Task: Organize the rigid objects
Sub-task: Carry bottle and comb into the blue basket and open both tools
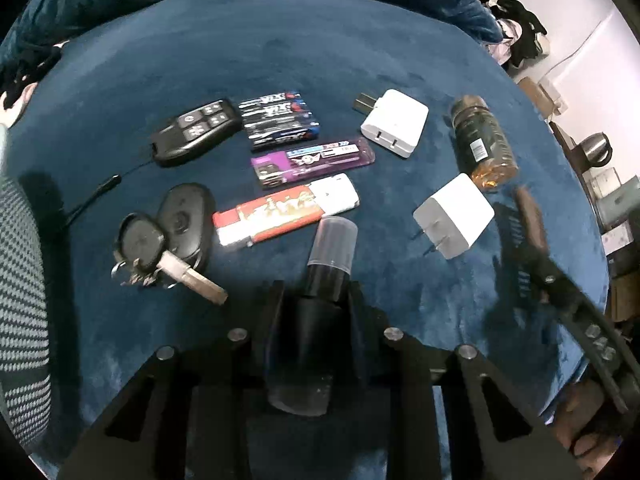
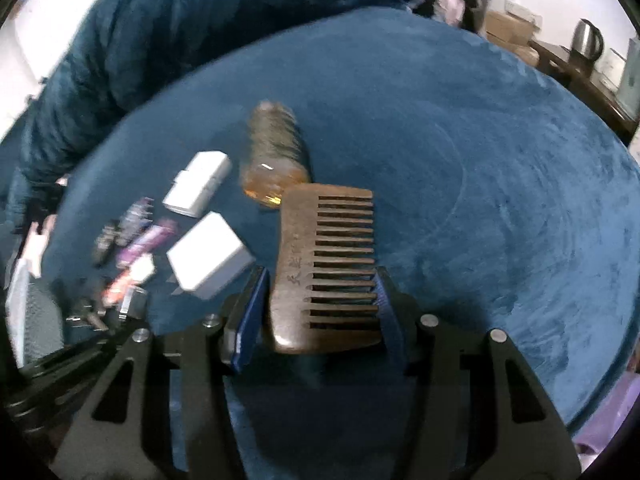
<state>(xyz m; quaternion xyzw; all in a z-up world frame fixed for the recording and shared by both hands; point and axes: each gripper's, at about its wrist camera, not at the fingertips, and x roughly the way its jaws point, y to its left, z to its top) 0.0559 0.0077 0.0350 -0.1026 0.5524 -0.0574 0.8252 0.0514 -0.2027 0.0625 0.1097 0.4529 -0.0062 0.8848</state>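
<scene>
The left gripper [image 1: 316,300] clamps a small spray bottle [image 1: 328,256] above the blue cloth [image 1: 280,60]; the right gripper [image 2: 320,300] pinches a wooden comb [image 2: 320,256]. Both items are mid-carry. Next, each probably needs a free spot beside the chargers [image 1: 454,216] and amber bottle [image 1: 482,142].

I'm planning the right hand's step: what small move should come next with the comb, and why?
Probably carry the wooden comb, clamped in the right gripper, to bare blue cloth right of the amber bottle and set it down; the items at left lie grouped.
</scene>
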